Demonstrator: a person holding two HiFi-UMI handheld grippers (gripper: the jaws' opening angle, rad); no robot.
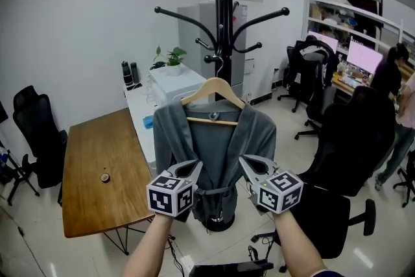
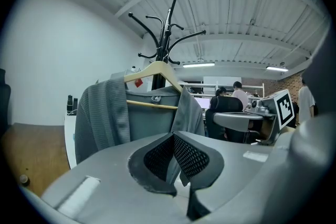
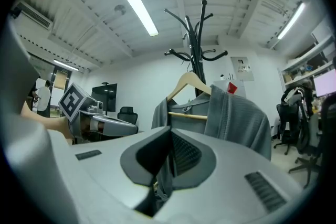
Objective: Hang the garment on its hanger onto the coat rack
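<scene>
A grey robe-like garment [image 1: 214,139] hangs on a wooden hanger [image 1: 213,91]. The hanger's hook sits up at the lower arms of the black coat rack [image 1: 222,10]. Both grippers are low on the garment's front, near its belt. My left gripper [image 1: 193,170] is shut on the left front edge, with grey fabric [image 2: 105,113] pinched between its pads [image 2: 191,157]. On the right front edge my right gripper [image 1: 246,164] is shut too, and cloth [image 3: 236,118] runs down between its pads [image 3: 184,152]. The rack's base is hidden behind the garment.
A wooden table [image 1: 97,172] stands to the left, with a black chair [image 1: 35,133] beyond it. A white cabinet [image 1: 178,84] with a potted plant [image 1: 172,56] is behind the rack. Black office chairs [image 1: 343,159] and a standing person [image 1: 397,113] fill the right side.
</scene>
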